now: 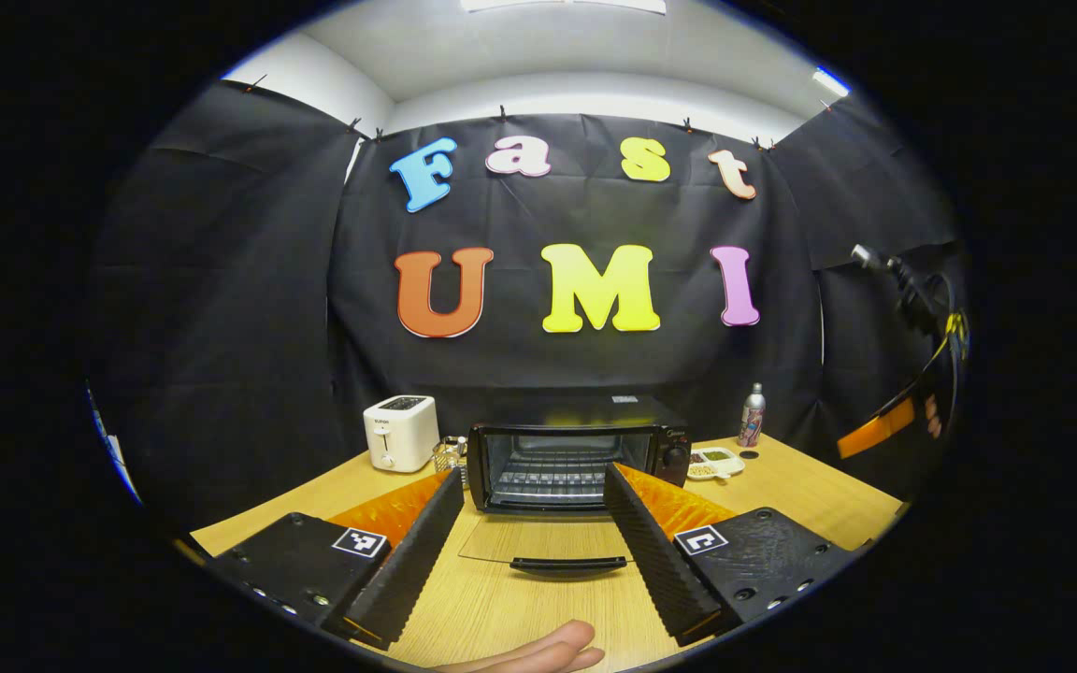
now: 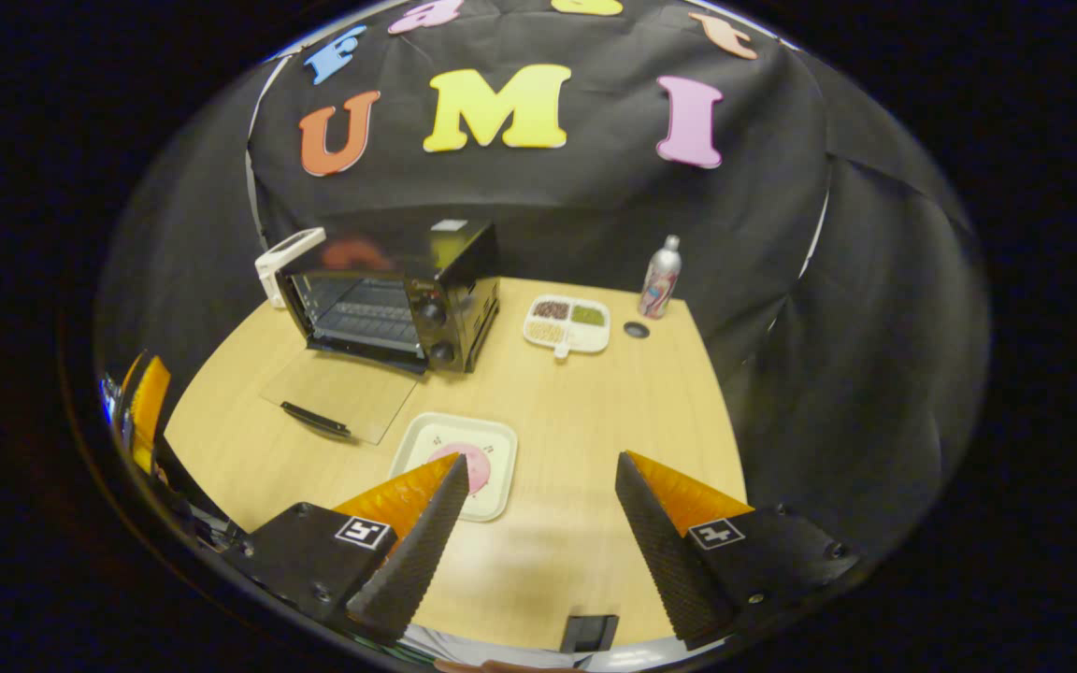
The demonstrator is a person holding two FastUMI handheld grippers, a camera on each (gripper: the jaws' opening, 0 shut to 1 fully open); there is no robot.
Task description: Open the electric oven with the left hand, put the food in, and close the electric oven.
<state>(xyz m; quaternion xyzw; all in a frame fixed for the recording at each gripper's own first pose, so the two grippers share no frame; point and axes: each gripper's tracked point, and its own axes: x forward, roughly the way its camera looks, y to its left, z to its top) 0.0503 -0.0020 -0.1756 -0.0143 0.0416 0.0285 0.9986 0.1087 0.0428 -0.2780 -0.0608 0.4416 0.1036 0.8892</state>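
The electric oven [image 1: 576, 458] stands at 12 o'clock from the left gripper [image 1: 533, 486], its glass door [image 1: 552, 547] lying open flat on the table [image 1: 782, 486]. Both jaws are wide apart and hold nothing. In the right gripper view, the right gripper [image 2: 538, 477] hovers above the table, the food [image 2: 468, 465] on a white tray [image 2: 492, 439] at 11 o'clock.

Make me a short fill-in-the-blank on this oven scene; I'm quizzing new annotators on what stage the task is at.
1. The electric oven door lies ____ on the table.
2. The pink food sits on a square ____ in front of the right gripper.
3. Both the left gripper and the right gripper are ____ and hold nothing.
4. A white ____ stands beside the oven in the left gripper view.

Missing words: open; plate; open; toaster
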